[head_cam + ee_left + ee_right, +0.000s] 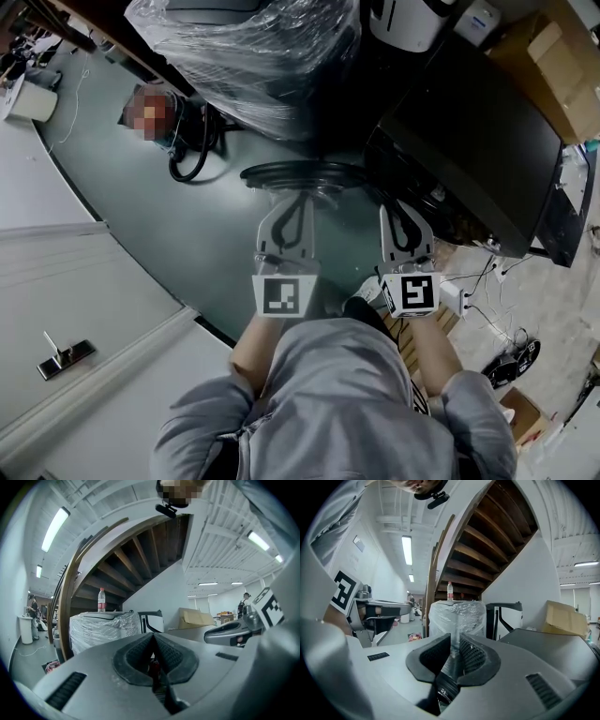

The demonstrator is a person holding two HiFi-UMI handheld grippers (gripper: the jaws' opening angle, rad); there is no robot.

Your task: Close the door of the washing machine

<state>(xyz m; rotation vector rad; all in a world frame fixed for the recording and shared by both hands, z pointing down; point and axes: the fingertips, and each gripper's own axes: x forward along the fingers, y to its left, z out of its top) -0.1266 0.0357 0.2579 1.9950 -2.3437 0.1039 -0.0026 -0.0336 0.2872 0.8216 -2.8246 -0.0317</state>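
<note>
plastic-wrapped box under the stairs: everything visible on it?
The plastic-wrapped box is a pale boxy unit under clear, crinkled film. It stands upright on the floor beneath the wooden stairs. A clear bottle with a red label stands upright on its top. A white-and-black unit sits close beside it; contact unclear.

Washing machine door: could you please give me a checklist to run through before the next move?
1. Left gripper empty, jaws together: ok.
2. Right gripper empty, jaws slightly apart: ok.
3. Door found: a round dark-rimmed panel just ahead of both grippers in the head view, likely the door: ok.
4. How far it stands open: cannot tell.
5. Gripper touching the panel: neither gripper view shows it at the jaws: not ok.
6. Floor beside it: black cable loops lie to the left, apart from the panel: ok.
</note>
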